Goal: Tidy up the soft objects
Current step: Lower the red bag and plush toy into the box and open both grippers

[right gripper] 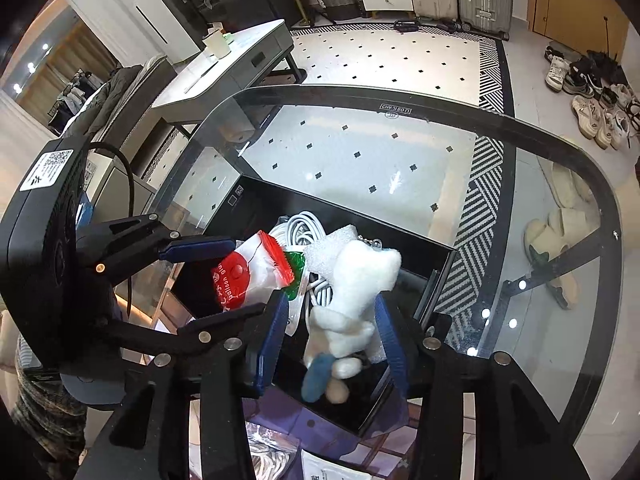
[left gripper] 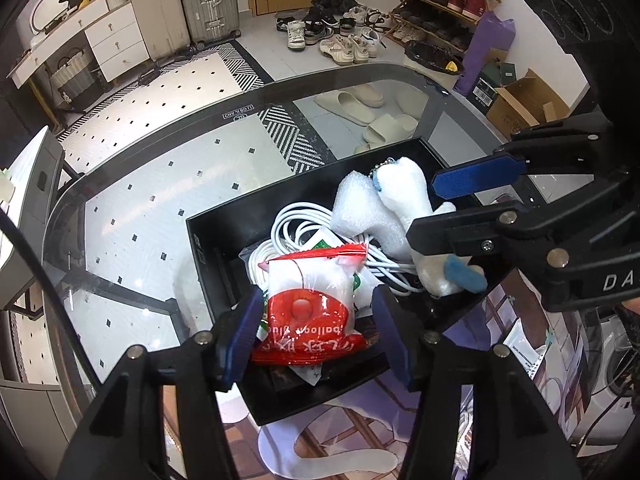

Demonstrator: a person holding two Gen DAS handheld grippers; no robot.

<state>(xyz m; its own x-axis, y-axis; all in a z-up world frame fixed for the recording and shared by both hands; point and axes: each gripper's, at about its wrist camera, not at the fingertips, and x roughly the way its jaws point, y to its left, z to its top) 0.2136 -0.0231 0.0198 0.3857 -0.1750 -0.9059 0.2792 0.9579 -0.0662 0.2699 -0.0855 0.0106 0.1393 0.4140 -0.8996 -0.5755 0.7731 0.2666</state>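
A black tray (left gripper: 216, 236) (right gripper: 424, 256) on the glass table holds a coiled white cable (left gripper: 292, 220) (right gripper: 304, 224), a white foam sheet (left gripper: 360, 208) (right gripper: 328, 248), a white plush toy with a blue part (left gripper: 404, 196) (right gripper: 352, 304) and a red-and-white balloon glue packet (left gripper: 312, 308) (right gripper: 248, 280). My left gripper (left gripper: 316, 336) (right gripper: 228, 276) is open, its pads on either side of the packet. My right gripper (right gripper: 332, 344) (left gripper: 448, 208) is open around the plush toy.
The glass table (left gripper: 132, 184) (right gripper: 400, 152) has a dark rim. Below it lie a patterned rug and slippers (left gripper: 360, 104). Shoes, suitcases and a cardboard box (left gripper: 524, 100) stand beyond. A grey side table (right gripper: 224, 68) is at the left.
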